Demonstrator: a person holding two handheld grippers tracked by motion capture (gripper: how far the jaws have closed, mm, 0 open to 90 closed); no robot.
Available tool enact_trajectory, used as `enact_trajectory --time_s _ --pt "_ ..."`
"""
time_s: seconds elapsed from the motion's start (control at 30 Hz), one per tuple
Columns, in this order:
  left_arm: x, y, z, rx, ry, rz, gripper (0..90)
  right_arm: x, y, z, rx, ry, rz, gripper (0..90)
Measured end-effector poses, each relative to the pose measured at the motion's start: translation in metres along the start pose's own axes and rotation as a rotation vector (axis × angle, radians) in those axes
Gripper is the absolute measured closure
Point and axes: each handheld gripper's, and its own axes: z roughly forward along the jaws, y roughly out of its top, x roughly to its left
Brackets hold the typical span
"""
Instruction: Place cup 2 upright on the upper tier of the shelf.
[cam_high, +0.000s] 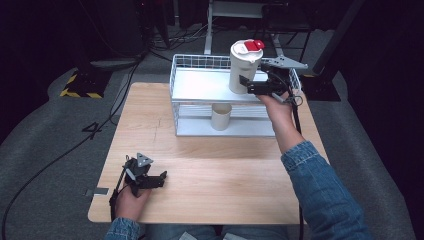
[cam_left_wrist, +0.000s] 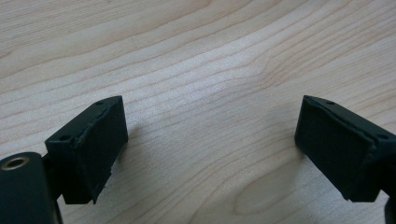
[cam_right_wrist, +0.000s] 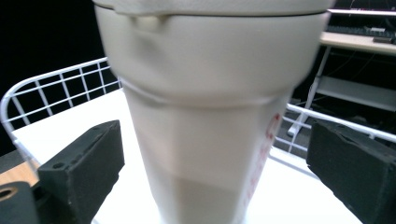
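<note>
Right gripper (cam_high: 245, 83) jaws apart around the cream tumbler (cam_high: 243, 65) (not gripping), left gripper (cam_high: 161, 178) wide

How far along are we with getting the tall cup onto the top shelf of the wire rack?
Mostly done, it seems. The tall cup with the red-tabbed lid stands upright on the rack's top shelf. The right gripper is open, its jaws either side of the cup with gaps showing. A smaller cup sits on the lower shelf. The left gripper rests open over the table, holding nothing. Likely left: backing the right hand away.
</note>
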Motion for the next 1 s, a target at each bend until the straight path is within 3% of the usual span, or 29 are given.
enact_trajectory --time_s 0.8,1.0 --pt "-0.001 -0.002 -0.001 -0.001 0.001 0.0 10.1 0.007 -0.014 -0.088 -0.043 0.104 -0.043 6.4" --pt "-0.001 -0.001 -0.001 -0.001 0.0 0.0 10.1 0.009 -0.021 -0.106 -0.033 0.125 -0.049 6.5"
